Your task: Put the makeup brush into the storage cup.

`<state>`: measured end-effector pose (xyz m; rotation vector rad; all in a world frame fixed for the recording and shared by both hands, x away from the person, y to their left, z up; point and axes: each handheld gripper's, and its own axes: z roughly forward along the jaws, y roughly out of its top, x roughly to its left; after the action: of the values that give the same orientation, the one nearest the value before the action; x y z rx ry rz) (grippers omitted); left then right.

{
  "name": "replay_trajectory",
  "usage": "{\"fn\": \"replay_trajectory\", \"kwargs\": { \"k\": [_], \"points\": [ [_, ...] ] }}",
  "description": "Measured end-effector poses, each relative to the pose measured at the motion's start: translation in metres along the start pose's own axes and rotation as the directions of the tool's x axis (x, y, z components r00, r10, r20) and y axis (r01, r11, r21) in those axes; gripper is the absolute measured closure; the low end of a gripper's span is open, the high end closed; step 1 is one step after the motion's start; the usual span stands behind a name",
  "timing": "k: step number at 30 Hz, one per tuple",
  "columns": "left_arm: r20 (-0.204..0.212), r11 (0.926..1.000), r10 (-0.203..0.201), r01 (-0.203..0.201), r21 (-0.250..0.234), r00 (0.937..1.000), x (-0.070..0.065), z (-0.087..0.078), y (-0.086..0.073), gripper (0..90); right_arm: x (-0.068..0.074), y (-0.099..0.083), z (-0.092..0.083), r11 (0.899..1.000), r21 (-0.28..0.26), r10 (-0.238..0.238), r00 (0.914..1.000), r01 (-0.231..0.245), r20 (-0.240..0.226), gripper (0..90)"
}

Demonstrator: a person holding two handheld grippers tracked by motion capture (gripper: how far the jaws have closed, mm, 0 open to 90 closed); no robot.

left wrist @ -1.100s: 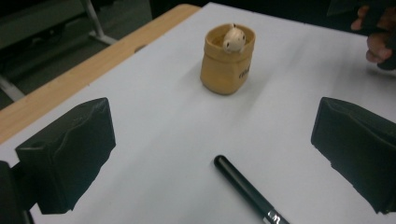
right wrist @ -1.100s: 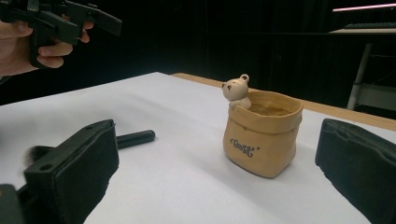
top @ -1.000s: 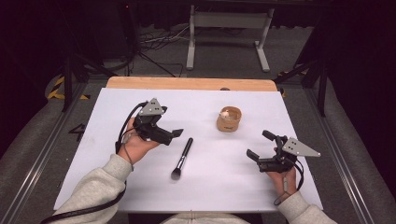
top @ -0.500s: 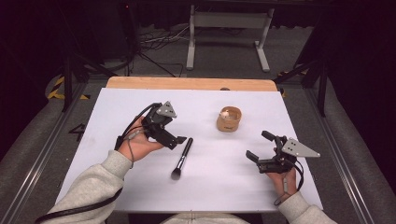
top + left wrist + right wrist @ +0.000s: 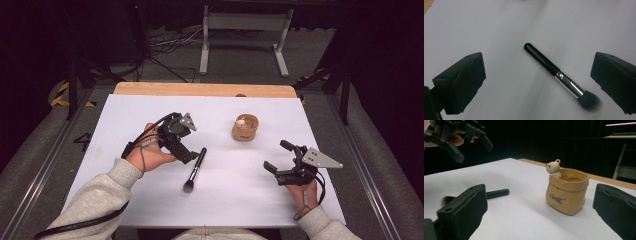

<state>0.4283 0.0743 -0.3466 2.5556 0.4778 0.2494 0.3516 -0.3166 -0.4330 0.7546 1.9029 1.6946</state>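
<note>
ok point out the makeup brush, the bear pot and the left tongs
makeup brush [image 5: 549,65], left gripper view, on the black handle
bear pot [image 5: 566,195], right gripper view, on its tan front wall
left tongs [image 5: 191,156], high view, midway between the fingertips

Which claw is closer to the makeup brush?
The left. The left gripper hovers right over the makeup brush handle, jaws open either side of it. The right gripper is far off to the brush's right, facing the bear pot.
</note>
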Motion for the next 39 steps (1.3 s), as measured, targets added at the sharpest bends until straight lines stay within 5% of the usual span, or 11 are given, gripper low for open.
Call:
{"fn": "replay_trajectory", "kwargs": {
  "k": [16, 27, 35, 39],
  "points": [
    [0.044, 0.9923, 0.057, -0.062, 0.107, 0.9974, -0.005, 0.002, 0.014, 1.2, 0.001, 0.000, 0.001, 1.000, 0.012, -0.011, 0.9999, 0.011, -0.006, 0.0],
    [0.091, 0.9789, 0.092, -0.107, 0.174, 0.9916, -0.010, 0.013, 0.019, 2.1, 0.001, 0.000, 0.001, 1.000, 0.015, -0.010, 0.9999, 0.010, -0.008, 0.0],
    [0.130, 0.9620, 0.113, -0.141, 0.234, 0.9850, -0.011, 0.022, 0.023, 1.8, 0.001, 0.000, 0.001, 1.000, 0.014, -0.010, 0.9999, 0.010, -0.007, 0.0],
    [0.136, 0.9611, 0.103, -0.134, 0.242, 0.9854, -0.012, 0.027, 0.024, 1.9, 0.001, -0.001, 0.001, 1.000, 0.015, -0.008, 0.9999, 0.008, -0.007, 0.0]
  ]
}}
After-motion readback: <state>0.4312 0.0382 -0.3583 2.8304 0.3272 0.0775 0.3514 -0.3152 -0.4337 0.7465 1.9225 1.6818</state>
